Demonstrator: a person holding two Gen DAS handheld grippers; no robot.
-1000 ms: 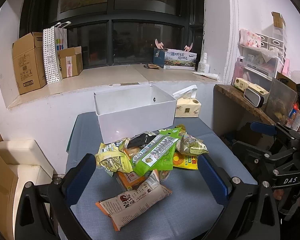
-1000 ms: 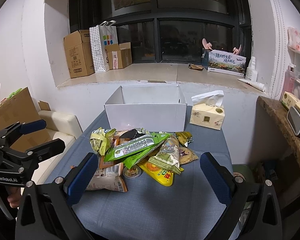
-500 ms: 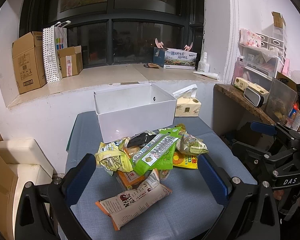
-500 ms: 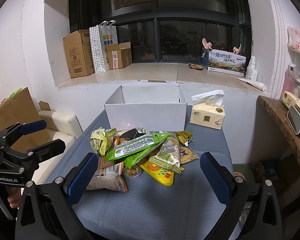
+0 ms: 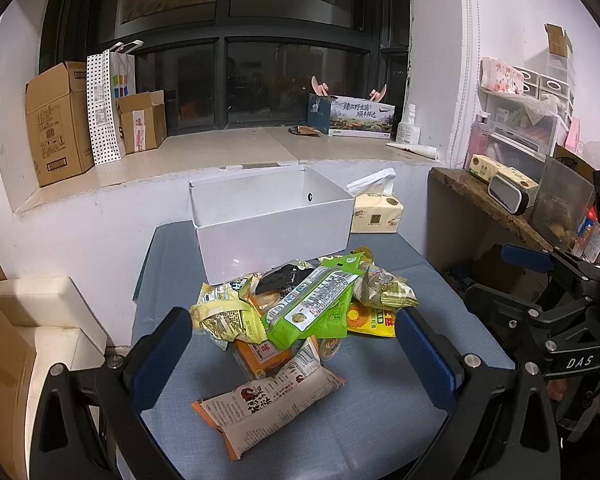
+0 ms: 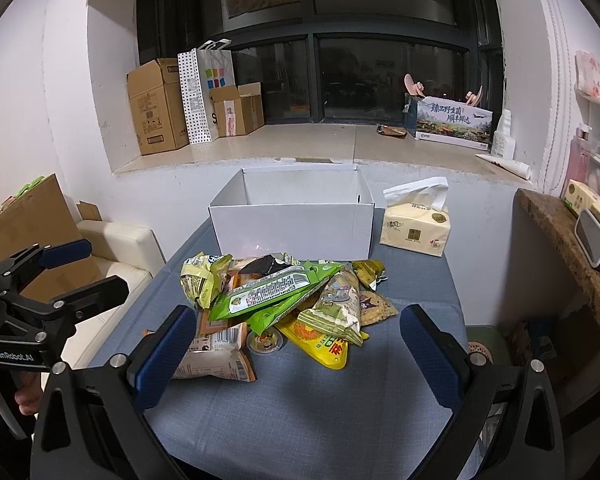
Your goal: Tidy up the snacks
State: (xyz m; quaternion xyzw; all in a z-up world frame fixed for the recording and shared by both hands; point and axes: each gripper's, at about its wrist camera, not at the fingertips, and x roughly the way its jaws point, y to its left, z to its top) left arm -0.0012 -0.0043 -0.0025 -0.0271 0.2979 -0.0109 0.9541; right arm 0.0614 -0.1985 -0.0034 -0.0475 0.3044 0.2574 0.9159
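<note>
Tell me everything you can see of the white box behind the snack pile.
The white box is an open-topped rectangular carton, apparently smooth cardboard, with no lid showing. It stands upright at the far end of the blue-grey table, near the wall below the window ledge. What shows of its inside looks empty; the bottom is hidden. One side wall has a small dark hole. The snack pile lies against its front; the tissue pack sits beside it, apart.

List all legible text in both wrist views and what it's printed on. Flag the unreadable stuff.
"DAS": on the right gripper body, seen in the left wrist view.
"GenRobot.AI": on the left gripper body, seen in the right wrist view.
Chinese characters on the printed box on the windowsill: too blurred for me to quote.
Snack packets, tissue pack, cardboard boxes: print too small or blurred.
</note>
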